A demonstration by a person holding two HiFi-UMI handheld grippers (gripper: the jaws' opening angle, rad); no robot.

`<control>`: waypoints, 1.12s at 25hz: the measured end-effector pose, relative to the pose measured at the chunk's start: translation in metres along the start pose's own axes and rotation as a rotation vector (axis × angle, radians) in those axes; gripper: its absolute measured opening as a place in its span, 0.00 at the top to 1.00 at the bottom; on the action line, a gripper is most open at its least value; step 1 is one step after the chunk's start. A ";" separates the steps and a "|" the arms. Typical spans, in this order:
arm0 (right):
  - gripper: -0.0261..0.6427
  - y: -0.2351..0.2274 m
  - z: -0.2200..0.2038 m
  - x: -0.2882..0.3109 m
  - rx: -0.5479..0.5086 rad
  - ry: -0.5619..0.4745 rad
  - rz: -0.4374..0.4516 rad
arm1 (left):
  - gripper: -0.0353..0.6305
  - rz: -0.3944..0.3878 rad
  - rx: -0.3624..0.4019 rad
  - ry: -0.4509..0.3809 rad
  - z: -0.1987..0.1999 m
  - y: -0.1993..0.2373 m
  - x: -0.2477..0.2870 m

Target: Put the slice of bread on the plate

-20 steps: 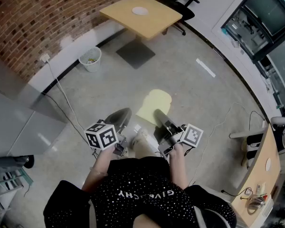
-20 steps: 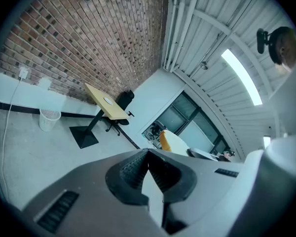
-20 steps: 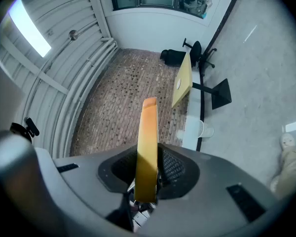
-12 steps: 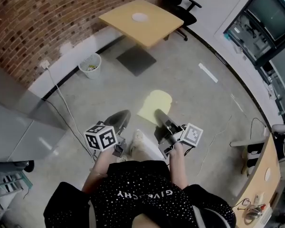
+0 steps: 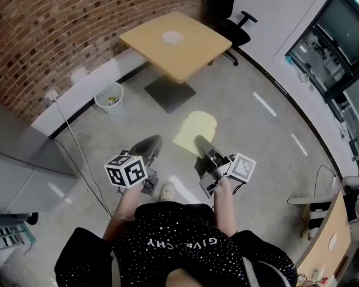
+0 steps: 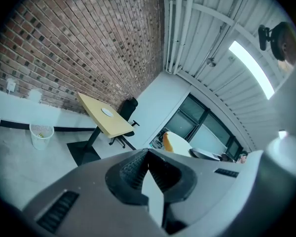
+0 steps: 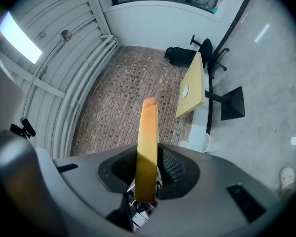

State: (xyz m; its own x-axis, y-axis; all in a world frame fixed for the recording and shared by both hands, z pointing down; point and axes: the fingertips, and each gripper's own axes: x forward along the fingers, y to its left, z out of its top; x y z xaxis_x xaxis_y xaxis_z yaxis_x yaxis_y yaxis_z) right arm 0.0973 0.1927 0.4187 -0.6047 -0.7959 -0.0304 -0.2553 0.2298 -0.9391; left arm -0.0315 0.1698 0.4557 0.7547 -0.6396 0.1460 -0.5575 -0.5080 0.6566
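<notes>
A pale yellow slice of bread (image 5: 195, 130) is held out over the grey floor, with my right gripper (image 5: 200, 142) shut on its near edge. In the right gripper view the slice (image 7: 148, 142) stands edge-on between the pads of my right gripper (image 7: 148, 164). My left gripper (image 5: 152, 143) is level beside it, jaws shut on nothing; its tips (image 6: 148, 153) meet. A white plate (image 5: 172, 37) lies on a wooden table (image 5: 185, 55) well ahead of both grippers. The plate (image 7: 185, 89) is also in the right gripper view, and the plate (image 6: 107, 112) in the left gripper view.
A white wastebasket (image 5: 109, 94) stands by the brick wall (image 5: 60, 28) left of the table. A black office chair (image 5: 232, 18) is behind the table, whose dark base plate (image 5: 170, 93) rests on the floor. A cable (image 5: 78, 142) runs along the floor at left.
The table, wastebasket and chair have drifted down and nearer in the head view as the person walks forward. Both grippers keep their places, the bread still in the right one.
</notes>
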 end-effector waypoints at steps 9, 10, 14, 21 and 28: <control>0.82 -0.039 0.047 0.016 0.033 0.019 -0.018 | 0.93 0.010 -0.005 -0.002 -0.001 0.007 0.053; 0.82 -0.041 0.047 0.020 0.038 0.025 -0.017 | 0.93 0.017 -0.007 0.001 -0.001 0.010 0.054; 0.82 -0.041 0.049 0.026 0.043 0.046 -0.001 | 0.93 0.040 -0.011 0.002 0.001 0.015 0.059; 0.82 -0.061 0.087 0.073 -0.117 0.105 -0.124 | 0.93 0.058 0.062 -0.038 0.051 0.035 0.091; 0.82 -0.063 0.100 0.150 -0.122 0.171 -0.101 | 0.93 0.087 0.102 -0.062 0.094 0.065 0.135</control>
State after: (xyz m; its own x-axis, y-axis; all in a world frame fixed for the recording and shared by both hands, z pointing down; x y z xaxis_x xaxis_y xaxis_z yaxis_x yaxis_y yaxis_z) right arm 0.0976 0.0028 0.4392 -0.6878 -0.7141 0.1302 -0.4044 0.2281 -0.8857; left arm 0.0015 -0.0041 0.4486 0.6807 -0.7168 0.1512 -0.6547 -0.5027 0.5645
